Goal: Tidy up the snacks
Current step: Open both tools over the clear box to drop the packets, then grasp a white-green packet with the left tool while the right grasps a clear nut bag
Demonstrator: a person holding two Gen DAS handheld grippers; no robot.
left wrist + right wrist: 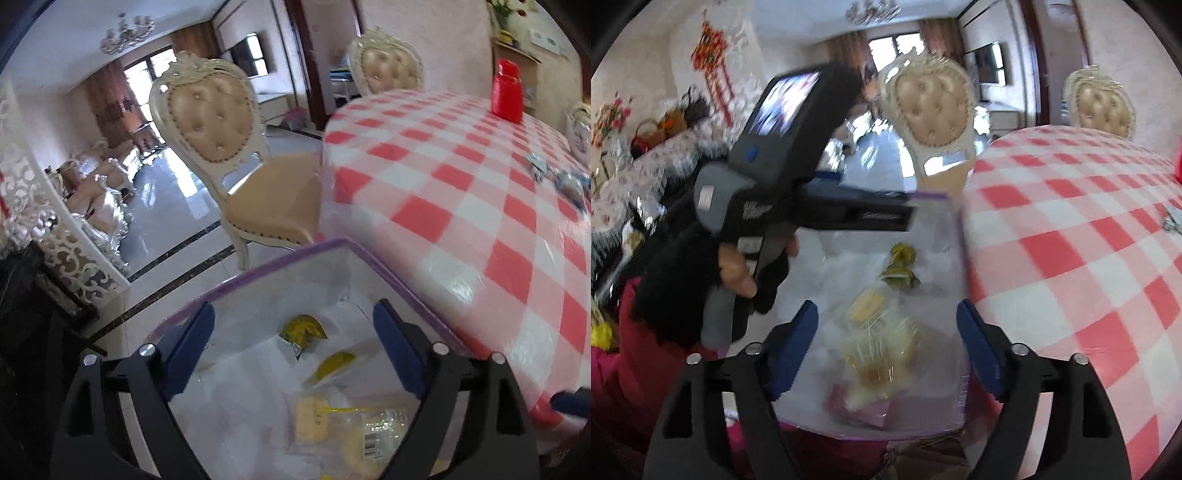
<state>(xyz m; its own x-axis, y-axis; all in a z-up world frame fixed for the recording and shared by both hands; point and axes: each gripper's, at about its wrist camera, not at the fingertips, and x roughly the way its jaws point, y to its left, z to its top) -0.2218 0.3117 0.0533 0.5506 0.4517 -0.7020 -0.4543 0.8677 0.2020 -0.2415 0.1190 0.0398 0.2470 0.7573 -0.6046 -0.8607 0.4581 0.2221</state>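
A clear plastic box with a purple rim (280, 258) sits beside the table, next to its edge. Inside lie several wrapped snacks: a green-yellow packet (303, 328), a yellow one (334, 363) and clear-wrapped yellow cakes (332, 428). My left gripper (293, 350) hangs open and empty over the box. In the right wrist view the same box (956, 369) holds green packets (899, 266) and cakes (879, 347). My right gripper (886, 350) is open and empty above it. The left gripper's body (798, 177) reaches over the box's far rim.
A round table with a red-and-white checked cloth (461, 206) fills the right side. A red jar (508, 92) stands at its far edge and silver-blue wrapped snacks (561, 181) lie at right. Two padded chairs (236, 155) stand behind the box.
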